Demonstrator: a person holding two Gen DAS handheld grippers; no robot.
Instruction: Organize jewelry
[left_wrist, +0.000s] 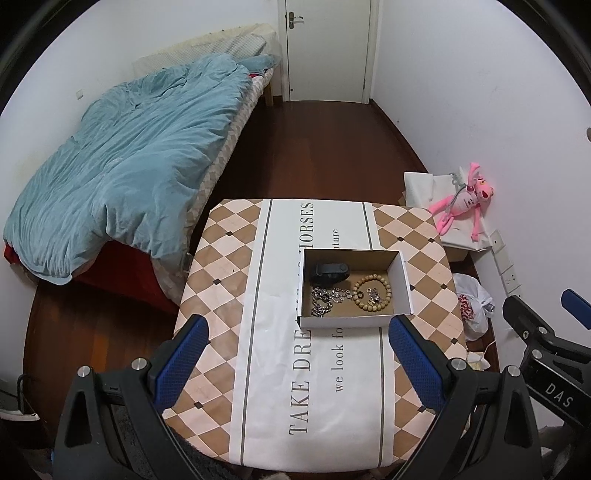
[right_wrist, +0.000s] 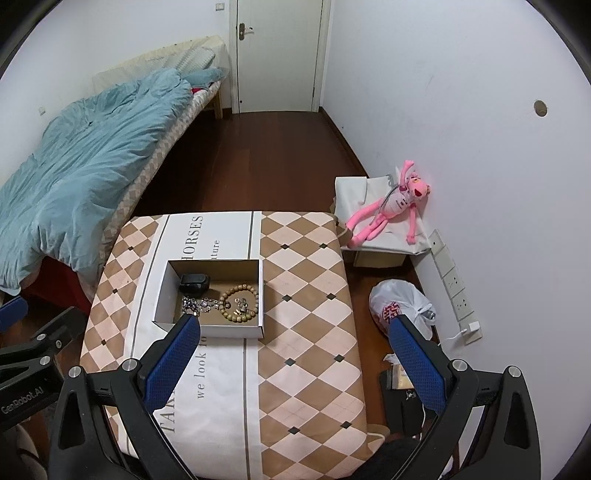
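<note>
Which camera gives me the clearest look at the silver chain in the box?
The left wrist view: the silver chain lies fully visible inside the box. In the right wrist view, the right gripper's left finger covers part of the chain.

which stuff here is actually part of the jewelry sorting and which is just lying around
Part of the job:
cardboard box
wooden bead bracelet
silver chain
black item, possibly a watch
small rings

Just lying about:
pink plush toy
plastic bag
blue duvet
</note>
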